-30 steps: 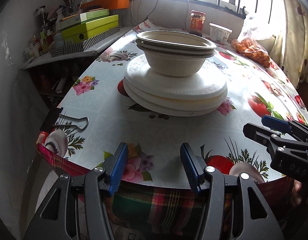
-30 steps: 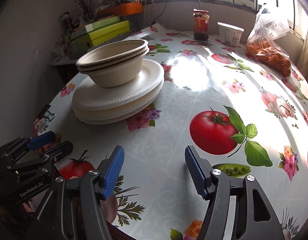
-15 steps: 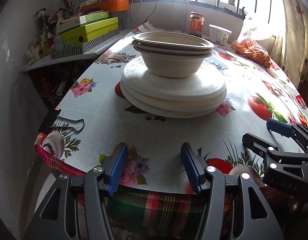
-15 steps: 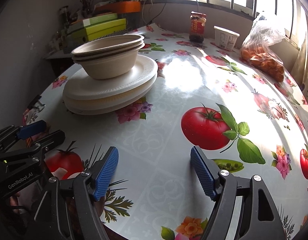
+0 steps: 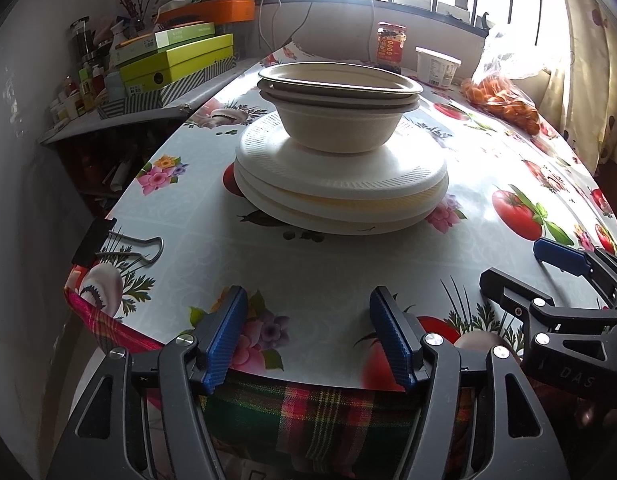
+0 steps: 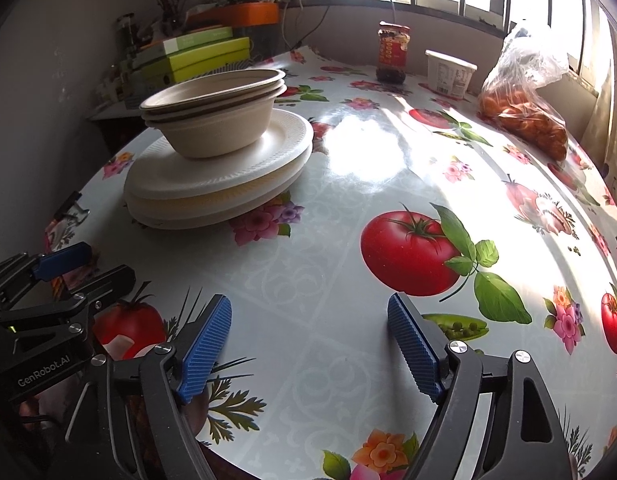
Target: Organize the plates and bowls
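Beige bowls (image 5: 340, 120) sit off-centre on plates (image 5: 340, 184); my hand-held grippers (image 5: 308, 336) (image 6: 310, 344), both empty, jaws opening; a careless nudge could topple them.

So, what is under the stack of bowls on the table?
The nested bowls sit on a stack of white plates. The tablecloth directly beneath the plates is covered.

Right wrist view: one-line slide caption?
Nested paper bowls atop stacked white plates on a tomato-print tablecloth; right tongs opening, empty.
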### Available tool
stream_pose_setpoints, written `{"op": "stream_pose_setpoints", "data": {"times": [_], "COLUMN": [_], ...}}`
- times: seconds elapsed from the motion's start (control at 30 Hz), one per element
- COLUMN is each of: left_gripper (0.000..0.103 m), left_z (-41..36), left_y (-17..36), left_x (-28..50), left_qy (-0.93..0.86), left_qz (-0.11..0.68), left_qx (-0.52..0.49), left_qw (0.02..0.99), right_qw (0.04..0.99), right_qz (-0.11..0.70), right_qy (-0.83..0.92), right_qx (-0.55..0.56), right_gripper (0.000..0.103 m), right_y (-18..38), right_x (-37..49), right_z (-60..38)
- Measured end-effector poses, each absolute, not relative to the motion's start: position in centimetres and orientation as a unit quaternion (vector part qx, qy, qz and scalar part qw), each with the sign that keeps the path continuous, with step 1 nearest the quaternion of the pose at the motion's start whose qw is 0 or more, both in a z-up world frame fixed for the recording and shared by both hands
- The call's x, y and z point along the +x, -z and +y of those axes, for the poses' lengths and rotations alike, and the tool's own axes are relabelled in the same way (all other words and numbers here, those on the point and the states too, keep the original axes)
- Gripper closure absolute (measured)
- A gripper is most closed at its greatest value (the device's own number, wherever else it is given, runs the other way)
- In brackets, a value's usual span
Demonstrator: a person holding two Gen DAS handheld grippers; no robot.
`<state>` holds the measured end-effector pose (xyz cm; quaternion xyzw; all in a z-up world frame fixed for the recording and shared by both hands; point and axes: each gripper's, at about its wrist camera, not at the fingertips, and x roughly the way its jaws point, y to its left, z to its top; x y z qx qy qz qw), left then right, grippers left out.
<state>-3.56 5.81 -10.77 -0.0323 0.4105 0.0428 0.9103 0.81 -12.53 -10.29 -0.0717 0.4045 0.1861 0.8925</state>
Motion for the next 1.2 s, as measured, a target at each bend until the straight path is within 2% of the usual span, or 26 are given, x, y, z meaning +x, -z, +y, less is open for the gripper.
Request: {"op": "stream_pose_setpoints", "data": {"times": [1.2], "left_gripper": [0.036], "left_z": [5.77], "left_y": [10.85], "left_x": [-3.50], "left_qy": [-0.045], "left_qz": [0.413], "left_qx": [-0.033], "left_qw": [0.909], "right_qw": [0.893], "right_qz": [0.404], "right_qy": [-0.185], "right_qx": [-0.073], "right_gripper": [0.019], "right_y": [10.34], "right_x": [0.76], "right_z": [-12.63]}}
